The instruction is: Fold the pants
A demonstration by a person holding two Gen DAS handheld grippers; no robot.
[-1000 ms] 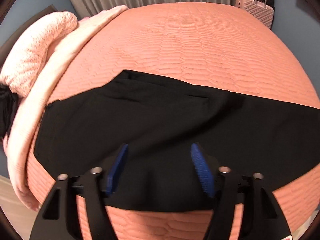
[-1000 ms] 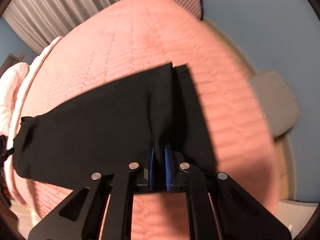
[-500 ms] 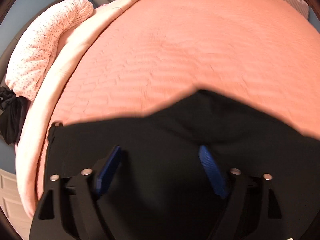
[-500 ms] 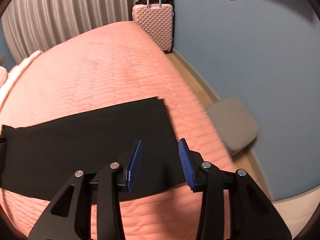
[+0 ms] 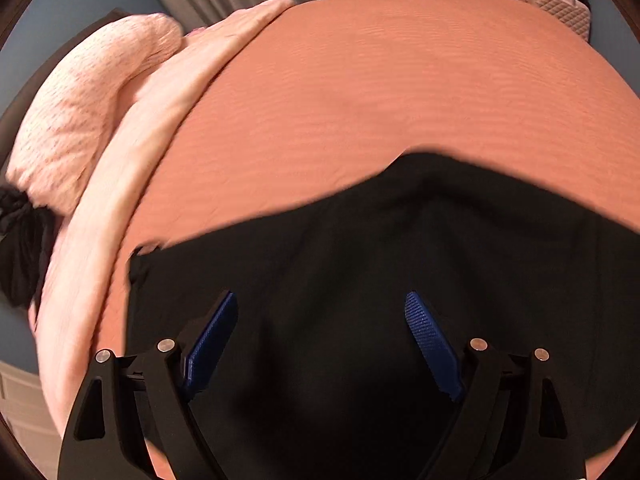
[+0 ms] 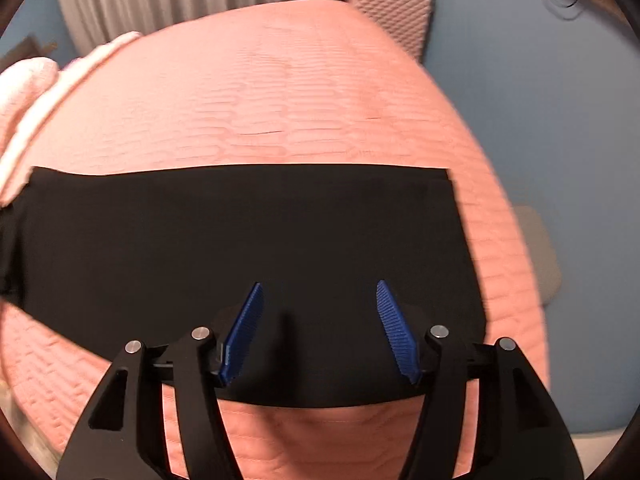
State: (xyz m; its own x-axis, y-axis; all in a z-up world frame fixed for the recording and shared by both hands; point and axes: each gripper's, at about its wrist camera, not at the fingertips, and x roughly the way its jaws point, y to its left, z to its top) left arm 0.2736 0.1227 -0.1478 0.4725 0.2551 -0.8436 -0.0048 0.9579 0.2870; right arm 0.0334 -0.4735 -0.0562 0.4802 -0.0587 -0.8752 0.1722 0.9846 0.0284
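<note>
pink bed (image 6: pixel 320 92), black pants (image 6: pixel 240 232) near its edge

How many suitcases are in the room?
1 that shows: a pink suitcase stands past the far end of the bed, by the curtain. In the left wrist view it sits at the top right. Others may be hidden.

No readable text, label, brand, number or sign anywhere, either wrist view; nothing printed on any surface in sight.
</note>
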